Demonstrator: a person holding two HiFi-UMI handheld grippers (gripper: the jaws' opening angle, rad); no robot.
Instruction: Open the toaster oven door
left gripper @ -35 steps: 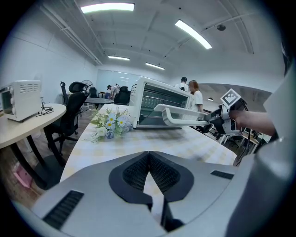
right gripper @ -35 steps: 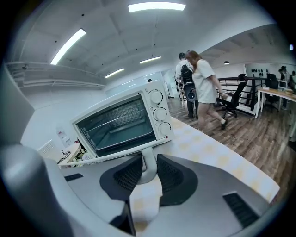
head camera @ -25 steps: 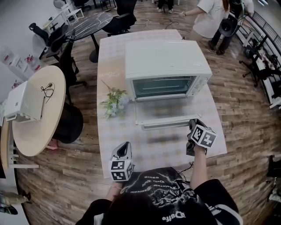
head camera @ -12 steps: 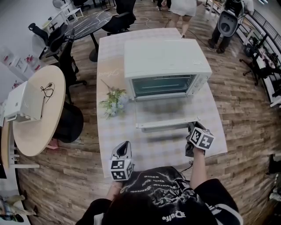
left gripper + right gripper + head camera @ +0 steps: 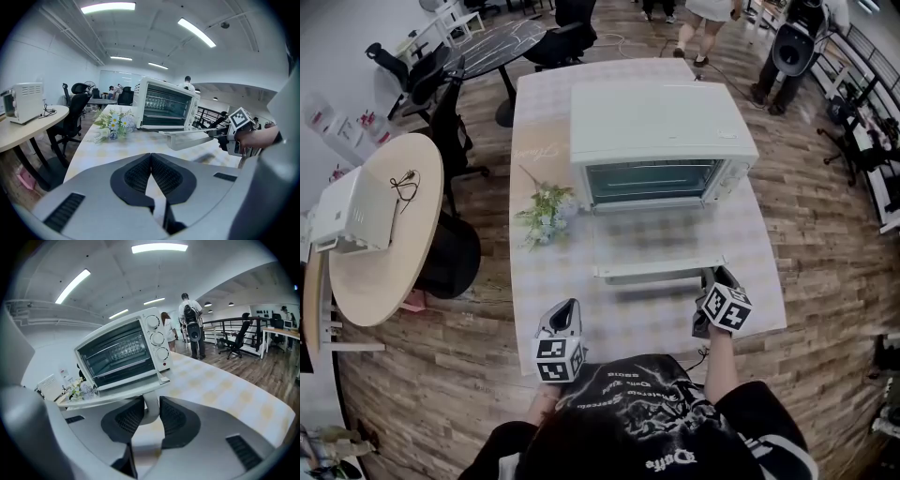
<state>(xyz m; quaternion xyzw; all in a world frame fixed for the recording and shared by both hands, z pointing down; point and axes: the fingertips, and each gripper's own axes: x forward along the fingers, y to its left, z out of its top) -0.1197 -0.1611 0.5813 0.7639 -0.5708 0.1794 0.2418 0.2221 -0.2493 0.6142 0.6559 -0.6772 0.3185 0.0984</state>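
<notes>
The white toaster oven (image 5: pixel 661 131) stands at the middle of the checked table (image 5: pixel 553 281). Its glass door (image 5: pixel 656 246) hangs open, folded down close to level towards me. My right gripper (image 5: pixel 710 279) is shut on the right end of the door handle (image 5: pixel 649 273). In the right gripper view the pale handle bar (image 5: pixel 151 404) sits pinched between the black pads (image 5: pixel 127 417). My left gripper (image 5: pixel 569 307) hovers over the table's near edge, shut on nothing; its pads (image 5: pixel 140 174) touch. From the left gripper view the oven (image 5: pixel 166 108) and the lowered door (image 5: pixel 187 137) show ahead.
A small bunch of flowers (image 5: pixel 546 214) lies left of the oven. A round wooden table (image 5: pixel 389 234) with a white appliance (image 5: pixel 352 216) stands at the left, beside black chairs (image 5: pixel 455 141). People (image 5: pixel 712 14) walk beyond the table's far end.
My right gripper has sunk a little and come towards me with the handle, lowering the door slightly. The left gripper has stayed put. The people at the far end have walked on.
</notes>
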